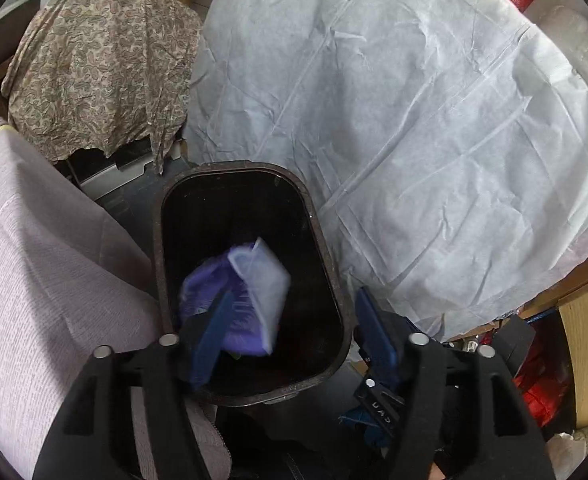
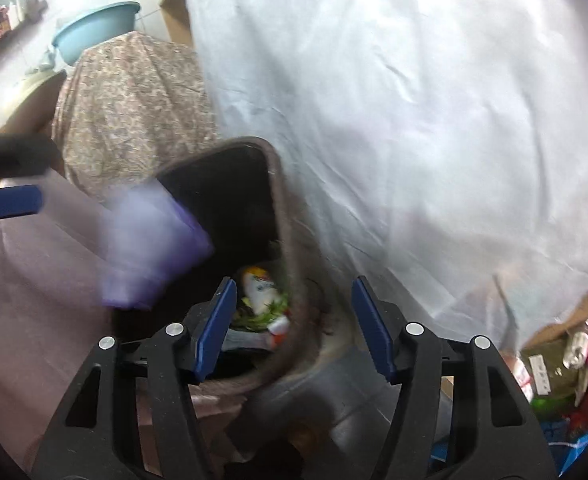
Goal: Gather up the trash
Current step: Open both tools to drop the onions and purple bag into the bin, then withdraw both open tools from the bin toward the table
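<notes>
White sheet (image 1: 433, 120) behind dark bin (image 1: 333, 280), blurred purple-white packet (image 1: 250, 292) mid-air, both grippers spread

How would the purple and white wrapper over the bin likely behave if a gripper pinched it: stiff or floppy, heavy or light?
The purple and white wrapper looks like thin, creased film, so probably floppy. It seems light for its size, a flat, crumpled packet. Its glossy surface may slip between the left gripper's open jaws above the bin.

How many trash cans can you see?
1: the dark bin stands open between the paisley cloth and the white sheet, with a purple packet over it. Others may be hidden under the covers.
</notes>
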### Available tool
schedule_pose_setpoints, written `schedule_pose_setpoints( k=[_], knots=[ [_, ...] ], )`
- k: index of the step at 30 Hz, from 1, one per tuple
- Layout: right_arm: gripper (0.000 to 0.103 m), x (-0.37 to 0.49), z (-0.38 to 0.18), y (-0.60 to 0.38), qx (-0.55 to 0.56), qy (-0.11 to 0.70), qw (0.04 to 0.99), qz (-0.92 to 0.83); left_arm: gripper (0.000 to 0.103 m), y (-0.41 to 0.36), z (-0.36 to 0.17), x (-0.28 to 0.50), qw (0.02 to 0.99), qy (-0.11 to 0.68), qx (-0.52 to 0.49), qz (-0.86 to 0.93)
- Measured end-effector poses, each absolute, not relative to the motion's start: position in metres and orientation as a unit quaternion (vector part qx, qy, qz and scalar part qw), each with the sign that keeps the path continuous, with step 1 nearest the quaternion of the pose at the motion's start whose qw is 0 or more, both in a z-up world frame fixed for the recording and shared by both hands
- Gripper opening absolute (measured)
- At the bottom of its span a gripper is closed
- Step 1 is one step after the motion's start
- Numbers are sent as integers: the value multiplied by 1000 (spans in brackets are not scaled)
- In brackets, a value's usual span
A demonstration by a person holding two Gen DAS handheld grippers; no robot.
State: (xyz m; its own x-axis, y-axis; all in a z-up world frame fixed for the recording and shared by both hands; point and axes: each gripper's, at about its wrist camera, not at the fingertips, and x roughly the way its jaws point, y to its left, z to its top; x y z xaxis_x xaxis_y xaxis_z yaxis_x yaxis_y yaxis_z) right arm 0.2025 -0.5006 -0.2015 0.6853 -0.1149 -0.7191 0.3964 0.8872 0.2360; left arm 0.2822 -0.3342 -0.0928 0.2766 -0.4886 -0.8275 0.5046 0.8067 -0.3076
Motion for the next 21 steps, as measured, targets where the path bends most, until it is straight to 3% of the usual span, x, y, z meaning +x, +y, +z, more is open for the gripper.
schedule_pose_setpoints(
  k=[4, 12, 21],
  knots=[
    [65, 192, -198, -502, 201, 365, 898, -140, 67, -328, -84, 269, 810, 495, 28, -314],
    [66, 179, -171, -470, 180, 350, 914, -102, 83, -284, -44, 230, 833, 445, 39, -326],
    [67, 178, -120, -410, 181, 335, 925, 5, 84, -181, -28, 202, 866, 424, 41, -263]
  ],
)
